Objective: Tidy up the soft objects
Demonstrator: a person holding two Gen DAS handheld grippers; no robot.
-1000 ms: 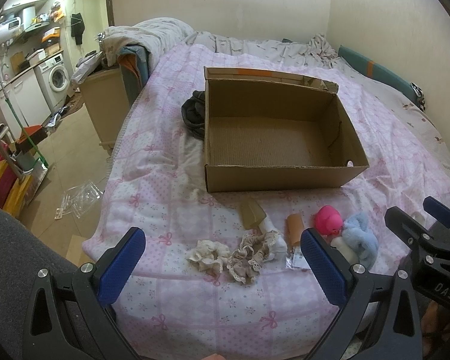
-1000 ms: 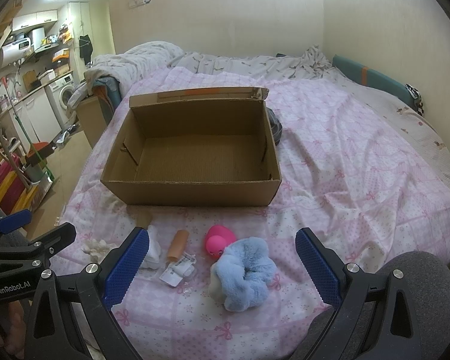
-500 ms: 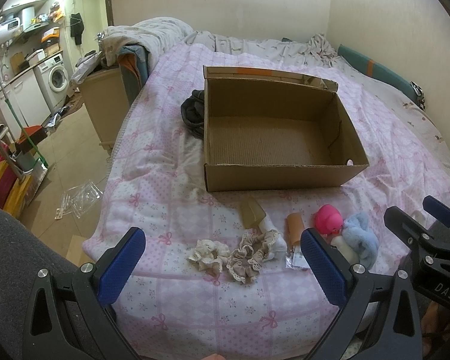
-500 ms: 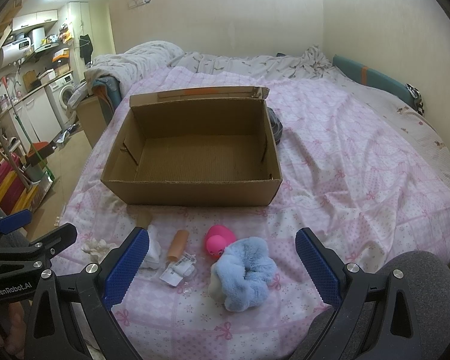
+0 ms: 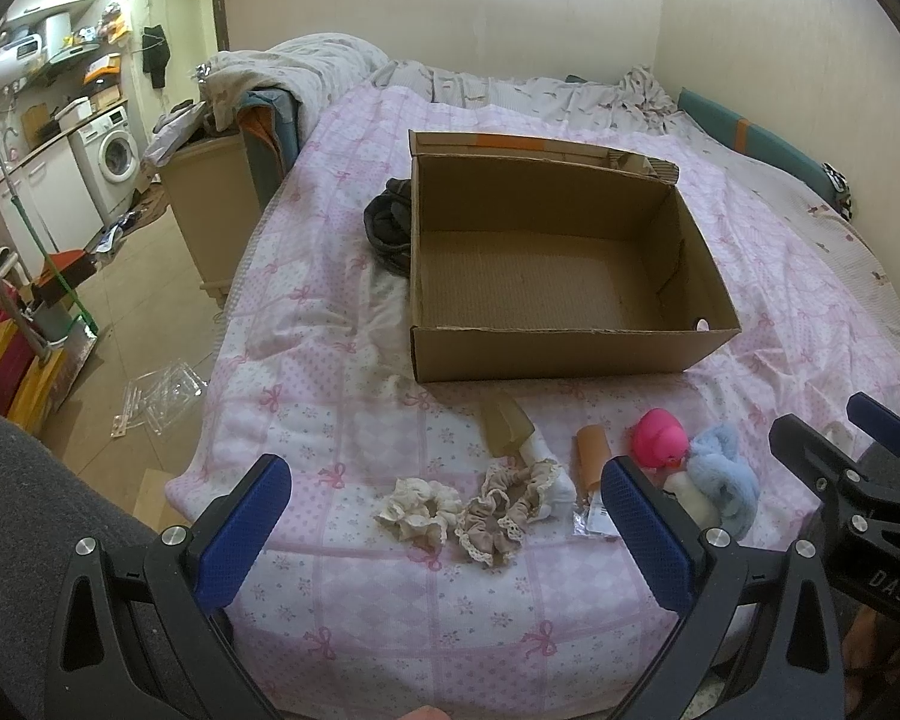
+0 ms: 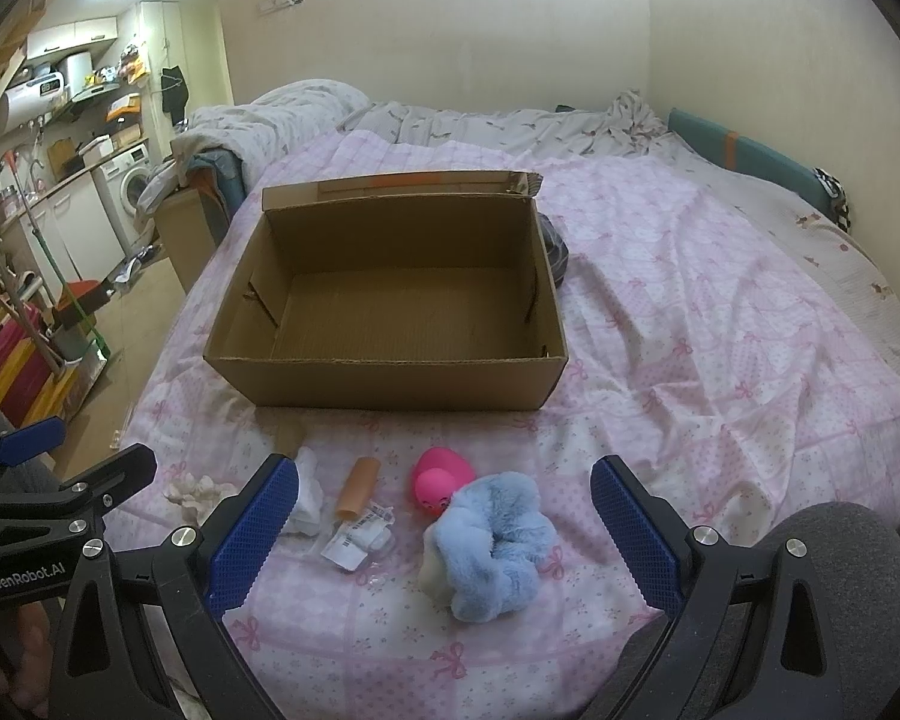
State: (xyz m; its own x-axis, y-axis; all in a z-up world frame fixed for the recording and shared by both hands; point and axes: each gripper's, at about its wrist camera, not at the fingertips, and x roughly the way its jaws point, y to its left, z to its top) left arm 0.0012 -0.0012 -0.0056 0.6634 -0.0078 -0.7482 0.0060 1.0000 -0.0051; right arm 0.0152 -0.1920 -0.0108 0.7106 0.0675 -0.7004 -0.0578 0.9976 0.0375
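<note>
An open empty cardboard box [image 5: 564,354] [image 6: 390,381] sits on the pink bed. In front of it lie a cream scrunchie [image 5: 414,504], a beige lace scrunchie [image 5: 504,504], a tan tube [image 5: 589,462] [image 6: 359,486], a pink rubber duck [image 5: 660,438] [image 6: 441,474] and a fluffy blue scrunchie [image 5: 720,480] [image 6: 492,540]. My left gripper [image 5: 444,534] is open and empty, near the bed's front edge over the two scrunchies. My right gripper [image 6: 444,534] is open and empty, just before the blue scrunchie.
A dark garment [image 5: 387,225] lies against the box's left wall. A small plastic packet with a label [image 6: 357,540] lies beside the tube. A crumpled duvet [image 6: 306,108] lies at the bed's far end. The floor left of the bed holds a cabinet [image 5: 213,204] and clutter.
</note>
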